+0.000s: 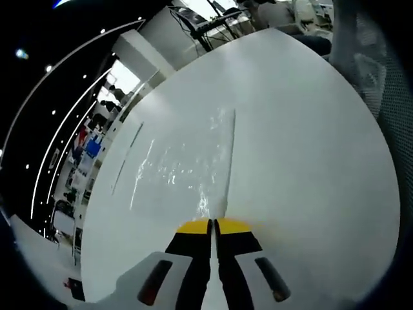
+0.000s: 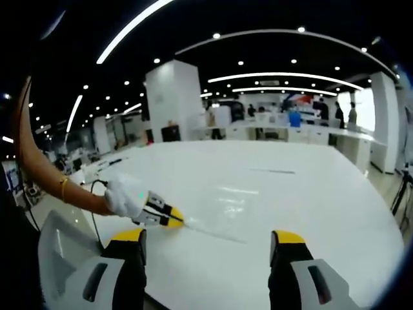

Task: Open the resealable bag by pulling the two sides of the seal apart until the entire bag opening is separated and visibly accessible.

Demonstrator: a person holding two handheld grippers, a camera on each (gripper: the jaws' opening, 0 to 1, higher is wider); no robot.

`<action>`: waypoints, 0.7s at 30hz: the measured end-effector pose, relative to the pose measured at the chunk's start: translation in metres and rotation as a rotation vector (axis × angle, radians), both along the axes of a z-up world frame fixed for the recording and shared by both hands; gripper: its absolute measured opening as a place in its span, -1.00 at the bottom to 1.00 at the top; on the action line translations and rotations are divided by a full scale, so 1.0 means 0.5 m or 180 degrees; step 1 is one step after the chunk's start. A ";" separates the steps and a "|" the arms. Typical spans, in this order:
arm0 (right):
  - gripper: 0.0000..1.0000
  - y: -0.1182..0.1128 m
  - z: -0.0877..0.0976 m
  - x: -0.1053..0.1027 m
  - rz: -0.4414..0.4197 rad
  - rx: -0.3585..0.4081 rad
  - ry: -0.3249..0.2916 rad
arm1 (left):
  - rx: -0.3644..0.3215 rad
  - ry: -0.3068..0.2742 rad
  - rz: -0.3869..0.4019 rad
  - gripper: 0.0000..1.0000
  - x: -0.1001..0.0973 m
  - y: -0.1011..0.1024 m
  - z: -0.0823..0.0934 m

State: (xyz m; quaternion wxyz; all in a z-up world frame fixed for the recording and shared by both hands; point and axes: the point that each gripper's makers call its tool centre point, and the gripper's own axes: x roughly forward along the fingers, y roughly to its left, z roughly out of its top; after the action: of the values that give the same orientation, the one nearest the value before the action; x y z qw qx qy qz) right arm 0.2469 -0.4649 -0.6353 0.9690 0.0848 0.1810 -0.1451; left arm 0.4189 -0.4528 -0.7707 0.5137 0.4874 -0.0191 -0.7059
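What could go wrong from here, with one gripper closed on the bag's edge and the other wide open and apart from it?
1. The left gripper pinches the clear plastic resealable bag at its very edge, so the film may slip out.
2. The right gripper is open and off the bag; a one-sided pull would likely drag the bag across the smooth white table rather than part the seal.

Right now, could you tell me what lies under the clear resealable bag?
The white table shows through the clear bag, nothing else beneath. The left tool is shut on its near edge, hiding that corner.
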 end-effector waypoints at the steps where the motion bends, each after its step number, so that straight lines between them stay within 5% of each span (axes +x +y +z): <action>1: 0.54 0.000 0.001 0.000 -0.0005 0.0003 -0.0007 | -0.0014 0.0009 -0.0016 -1.00 -0.003 0.000 0.003; 12: 0.54 0.006 0.015 0.014 0.0068 -0.0040 -0.0071 | -0.0141 -0.0011 -0.0106 -1.00 -0.020 0.000 0.059; 21: 0.51 0.033 0.020 0.049 0.0405 -0.0370 0.0094 | -0.0007 0.0117 -0.0207 -1.00 -0.052 0.032 0.094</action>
State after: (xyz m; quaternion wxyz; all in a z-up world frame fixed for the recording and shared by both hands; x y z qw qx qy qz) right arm 0.2712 -0.4486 -0.6255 0.9768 0.0146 0.1916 -0.0947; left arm 0.3930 -0.4367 -0.7237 0.4912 0.4729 -0.0263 -0.7310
